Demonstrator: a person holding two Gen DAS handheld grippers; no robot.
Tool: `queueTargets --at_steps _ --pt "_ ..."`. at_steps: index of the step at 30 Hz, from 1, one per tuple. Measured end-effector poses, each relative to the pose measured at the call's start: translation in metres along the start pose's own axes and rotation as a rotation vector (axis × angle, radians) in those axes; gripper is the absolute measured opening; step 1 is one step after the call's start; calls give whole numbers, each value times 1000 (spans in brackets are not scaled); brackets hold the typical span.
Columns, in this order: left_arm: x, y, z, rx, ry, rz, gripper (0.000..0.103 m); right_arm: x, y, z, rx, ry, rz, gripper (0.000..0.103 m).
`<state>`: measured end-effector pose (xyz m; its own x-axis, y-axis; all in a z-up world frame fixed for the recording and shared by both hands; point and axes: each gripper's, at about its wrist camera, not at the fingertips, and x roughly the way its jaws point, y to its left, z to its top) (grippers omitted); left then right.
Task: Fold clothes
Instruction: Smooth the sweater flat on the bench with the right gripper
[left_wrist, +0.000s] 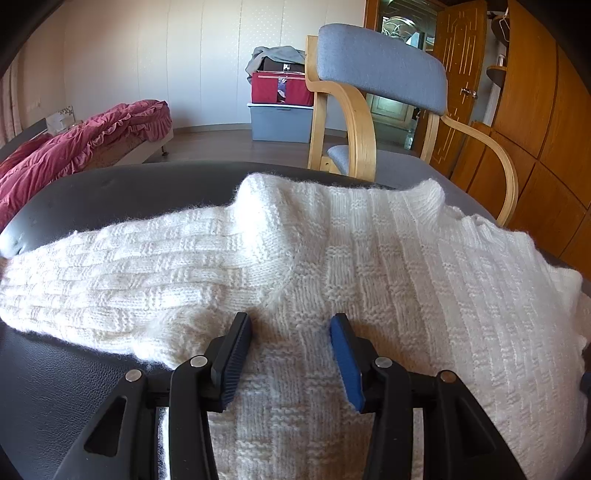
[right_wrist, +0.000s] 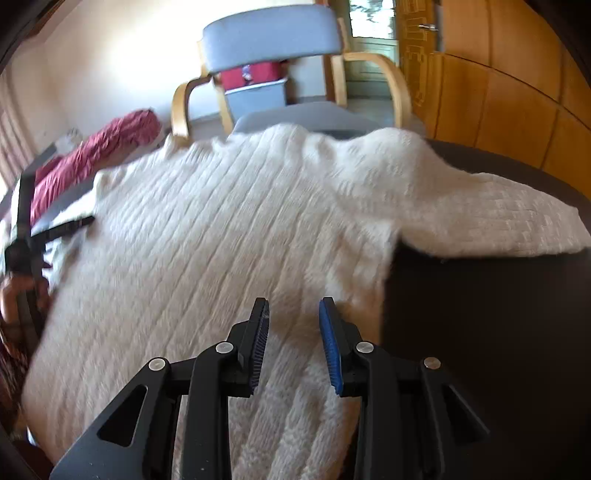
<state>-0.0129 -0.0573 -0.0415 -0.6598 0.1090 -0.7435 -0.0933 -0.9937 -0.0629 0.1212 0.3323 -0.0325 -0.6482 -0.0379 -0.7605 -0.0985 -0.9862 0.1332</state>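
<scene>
Knit: white sweater flat on dark table.
L gripper: jaws released, over armpit.
R gripper: jaws apart, empty, lower centre.
Advice: pinch sleeve seam squarely, both layers.

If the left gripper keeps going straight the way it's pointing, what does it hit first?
Most likely the white sweater. The left gripper angles down over it with its jaws apart, and the knit fills the view just ahead, near the sleeve seam. How close it is stays unclear.

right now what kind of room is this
Most likely a bedroom in a home. A bed with a rumpled red quilt stands by the far wall, storage boxes are stacked beyond a wooden armchair, and a white knitted sweater lies spread on a dark table.
</scene>
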Motion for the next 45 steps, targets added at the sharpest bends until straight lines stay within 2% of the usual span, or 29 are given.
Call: queueTargets --at_steps 2,5,8,10,11,15,17,21,26,29,32,36,38,39,41,45 --pt "1 -3 0 11 1 13 46 5 -1 12 14 -18 -54 31" --pt "2 -4 0 11 1 21 46 20 0 37 45 -9 -58 33" --pt "2 -2 0 -2 1 16 46 40 5 56 13 -5 -91 38" --pt "2 -2 0 -5 1 12 46 59 6 61 -33 26 -177 38" --pt "2 -2 0 -6 1 11 46 65 3 62 -40 34 -191 41" --pt "2 0 -1 0 1 18 47 62 -14 59 -2 21 -188 56" --pt "2 -1 0 4 1 22 47 61 -21 56 4 12 -193 60" --pt "2 -5 0 7 1 25 47 55 -24 58 49 29 -197 59" --pt "2 -5 0 3 1 22 47 36 13 73 34 -45 -73 53" --pt "1 0 -1 -18 -1 -7 47 51 46 77 -58 -30 -66 53" --pt "-1 10 -1 -66 -4 -65 47 73 44 73 -53 -5 -104 53" --pt "-10 46 -4 -234 -23 -218 47 77 36 70 -26 -11 -117 57" --pt "-18 67 -5 -302 -38 -236 47 77 39 70 -41 -13 -143 58" --pt "-23 78 -5 -327 -55 -222 47 77 41 69 -50 -14 -157 62" --pt "-33 106 -4 -376 -85 -144 47 78 42 70 -53 -15 -174 65" --pt "-51 176 -7 -476 -110 1 47 81 37 73 -32 -1 -154 67"
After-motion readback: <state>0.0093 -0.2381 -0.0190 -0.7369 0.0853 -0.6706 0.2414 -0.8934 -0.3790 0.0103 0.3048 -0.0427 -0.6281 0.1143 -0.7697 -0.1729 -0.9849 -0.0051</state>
